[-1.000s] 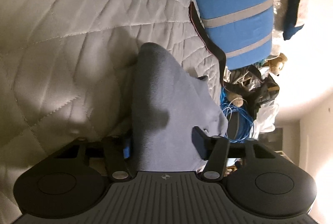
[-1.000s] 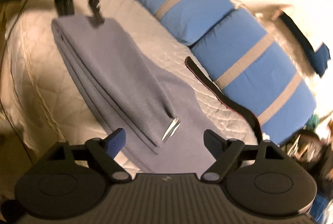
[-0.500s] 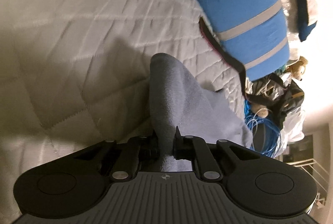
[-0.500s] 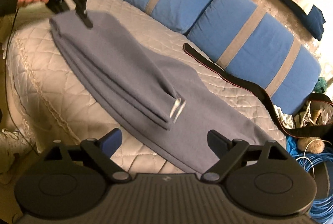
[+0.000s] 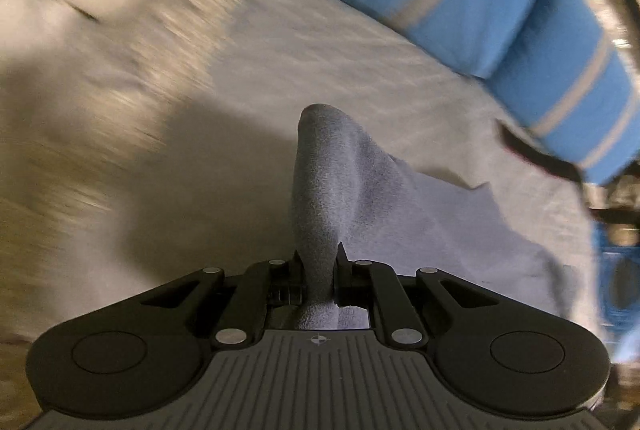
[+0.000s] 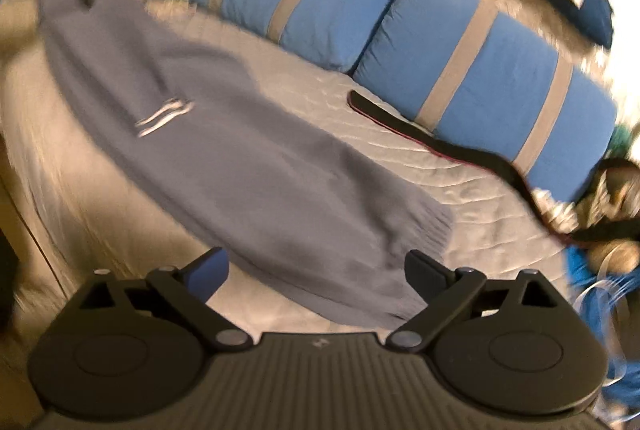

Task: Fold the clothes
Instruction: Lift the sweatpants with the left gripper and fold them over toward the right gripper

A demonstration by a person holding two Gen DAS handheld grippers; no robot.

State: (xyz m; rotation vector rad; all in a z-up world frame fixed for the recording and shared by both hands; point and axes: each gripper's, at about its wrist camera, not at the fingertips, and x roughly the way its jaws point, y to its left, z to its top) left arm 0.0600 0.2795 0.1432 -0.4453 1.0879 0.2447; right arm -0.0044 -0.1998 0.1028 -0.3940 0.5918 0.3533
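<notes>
A white quilted bed (image 6: 460, 190) carries two blue pillows (image 6: 304, 2) with grey stripes, set end to end along its far side. A dark strap (image 6: 440, 144) lies on the quilt just beside them. Blue cable (image 6: 592, 294) coils off the bed's right end, among blurred clutter.

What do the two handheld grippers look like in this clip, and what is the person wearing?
Both grippers, left gripper and right gripper, are matte black, with a ribbed grey deck, two round side discs, silver pivot pins and a small centre crosshair mark. The right gripper's jaws carry blue pads. The person's clothing is too blurred to tell.
</notes>
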